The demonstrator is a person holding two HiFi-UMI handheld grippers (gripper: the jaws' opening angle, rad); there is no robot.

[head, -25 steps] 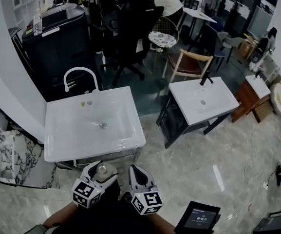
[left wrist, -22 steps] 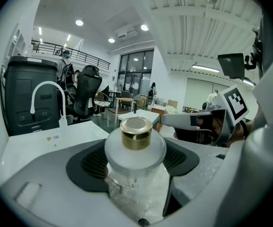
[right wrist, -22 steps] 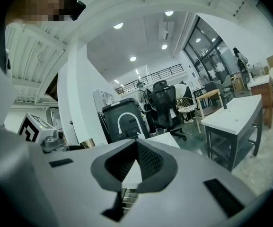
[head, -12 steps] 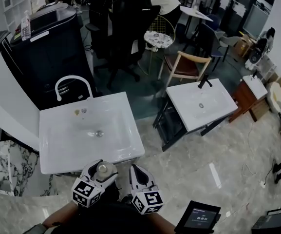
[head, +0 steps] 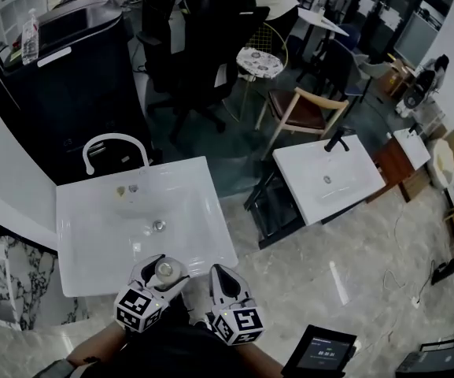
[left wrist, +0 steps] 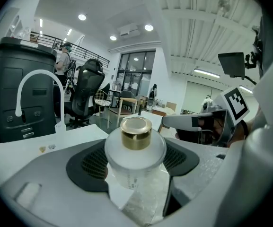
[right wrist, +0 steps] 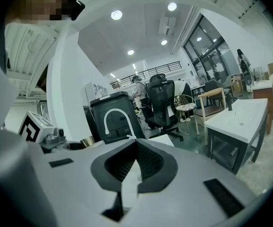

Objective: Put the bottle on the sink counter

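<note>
Left gripper view shows the left tongs clamped on the frosted bottle, which is upright with its gold cap up. Beside them, the right tongs are closed and empty. The sink counter lies straight ahead, its front edge just beyond the bottle.

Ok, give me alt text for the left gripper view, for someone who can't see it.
The left gripper holds a small frosted bottle with a gold cap upright between its dark-padded jaws. Behind it lies a white sink counter with a curved white faucet. The right gripper shows at the right edge.
</note>
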